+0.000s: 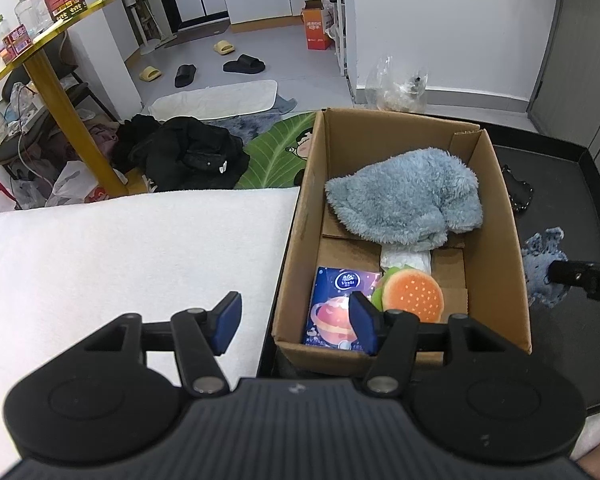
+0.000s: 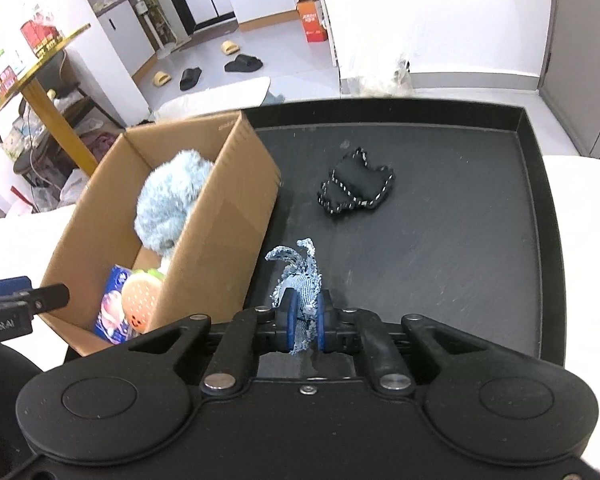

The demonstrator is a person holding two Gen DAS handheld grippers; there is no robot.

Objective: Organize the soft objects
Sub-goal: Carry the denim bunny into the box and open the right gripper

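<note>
A cardboard box [image 1: 300, 240] [image 2: 220, 216] stands at the left end of a black tray [image 2: 440, 264]. In it lie a fluffy blue cloth [image 1: 404, 196] [image 2: 168, 200], a plush burger [image 1: 414, 294] [image 2: 140, 294], a purple tissue pack [image 1: 336, 308] [image 2: 110, 308] and a white wad [image 1: 406, 258]. My right gripper [image 2: 306, 312] is shut on a frayed denim scrap [image 2: 300, 276] [image 1: 544, 276], held just above the tray beside the box. My left gripper [image 1: 296, 322] stands open with nothing between its fingers, over the box's near left corner.
A black stitched cloth piece [image 2: 354, 188] [image 1: 518, 190] lies on the tray behind the denim. A white padded surface [image 1: 120, 260] lies left of the box. Beyond are a yellow-legged table [image 1: 60, 92], dark clothes [image 1: 184, 152] and slippers [image 1: 244, 65] on the floor.
</note>
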